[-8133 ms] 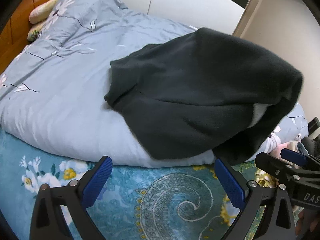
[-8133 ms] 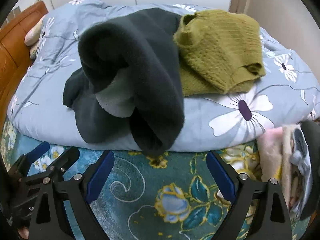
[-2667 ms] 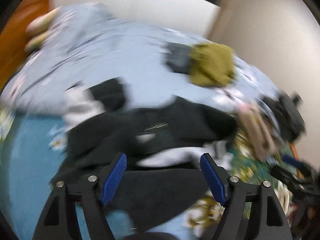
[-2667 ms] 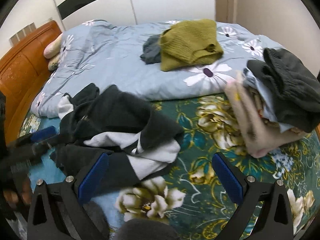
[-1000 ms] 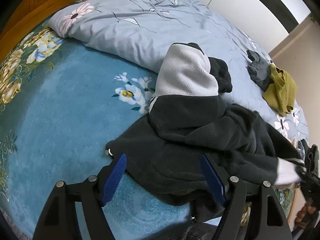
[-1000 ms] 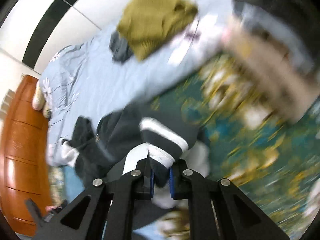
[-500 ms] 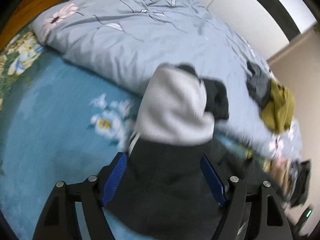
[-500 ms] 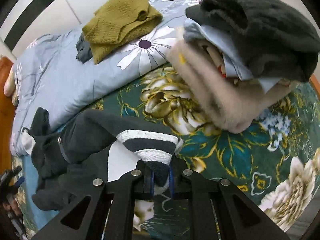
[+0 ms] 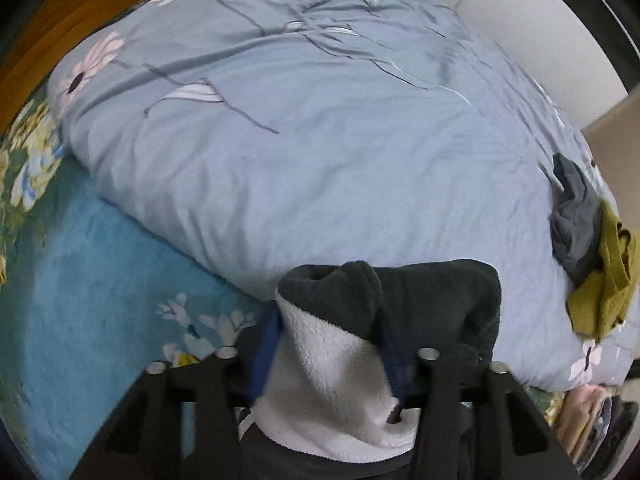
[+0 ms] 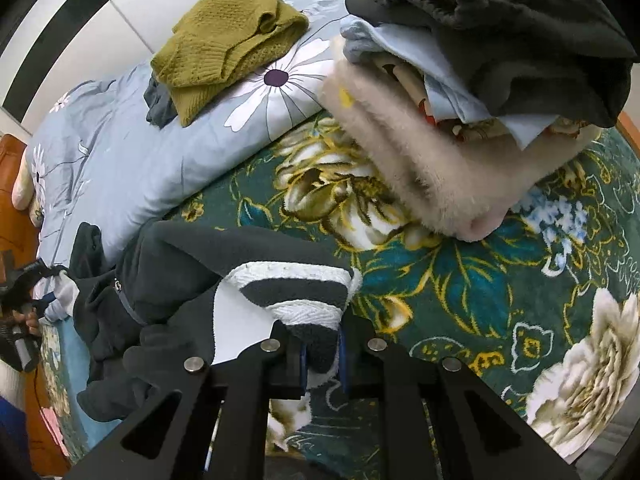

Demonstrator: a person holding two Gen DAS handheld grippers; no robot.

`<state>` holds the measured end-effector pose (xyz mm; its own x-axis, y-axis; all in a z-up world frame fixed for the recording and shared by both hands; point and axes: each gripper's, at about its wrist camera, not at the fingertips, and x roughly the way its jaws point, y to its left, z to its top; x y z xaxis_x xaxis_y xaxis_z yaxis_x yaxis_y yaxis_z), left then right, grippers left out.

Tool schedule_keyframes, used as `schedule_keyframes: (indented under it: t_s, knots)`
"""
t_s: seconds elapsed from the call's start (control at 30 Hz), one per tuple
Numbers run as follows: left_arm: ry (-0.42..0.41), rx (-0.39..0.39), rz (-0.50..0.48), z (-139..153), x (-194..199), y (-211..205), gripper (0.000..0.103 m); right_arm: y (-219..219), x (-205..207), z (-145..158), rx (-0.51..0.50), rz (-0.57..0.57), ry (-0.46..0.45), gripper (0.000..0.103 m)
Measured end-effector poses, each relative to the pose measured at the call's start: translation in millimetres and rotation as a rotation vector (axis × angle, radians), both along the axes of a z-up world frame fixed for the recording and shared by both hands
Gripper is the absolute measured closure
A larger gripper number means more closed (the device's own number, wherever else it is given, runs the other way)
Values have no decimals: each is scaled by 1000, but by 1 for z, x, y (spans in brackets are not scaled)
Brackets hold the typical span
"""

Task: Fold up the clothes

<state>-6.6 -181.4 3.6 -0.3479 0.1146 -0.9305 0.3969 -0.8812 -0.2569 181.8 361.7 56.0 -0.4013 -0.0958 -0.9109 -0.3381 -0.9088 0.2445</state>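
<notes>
A black fleece jacket [image 10: 192, 264] with white lining lies on the floral blanket at the duvet's edge. In the left wrist view its hood [image 9: 328, 360], white inside and black at the rim, fills the space between the blue pads of my left gripper [image 9: 332, 350]. The jaws are closing and the pads touch the fleece on both sides. My right gripper [image 10: 322, 354] is shut on the jacket's black-and-white striped cuff [image 10: 296, 292], which it holds just above the blanket. At the far left of the right wrist view, a hand holds the left gripper [image 10: 40, 284] at the jacket's other end.
A grey-blue floral duvet [image 9: 320, 140] fills the bed behind. An olive sweater [image 10: 228, 40] and a grey garment [image 9: 576, 220] lie on it. A tall stack of folded clothes [image 10: 460, 120] stands right of the cuff on the green floral blanket [image 10: 440, 272]. The wooden headboard [image 9: 80, 12] is far left.
My left gripper travelled up the jacket to the hood and its wide-open jaws narrowed onto it. The right gripper stays shut on the cuff and has hardly shifted.
</notes>
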Motion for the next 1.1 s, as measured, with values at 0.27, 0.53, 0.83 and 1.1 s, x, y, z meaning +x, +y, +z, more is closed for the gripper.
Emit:
schedule_keyframes:
  t_s: [0.27,0.53,0.83,1.1]
  knots:
    - [122,100,77,27,58,-22,86,-6,8,13,-25,20,25,91]
    - [348,107,138,107,146,-72,86,-20,25,44,-42,92,101,91]
    - [431,4,197,143,259,-122,86,-34,49,84,-55,168,226,91]
    - [112,73,249,26,262,-133,86,-19,54,35,-80,120,61,91]
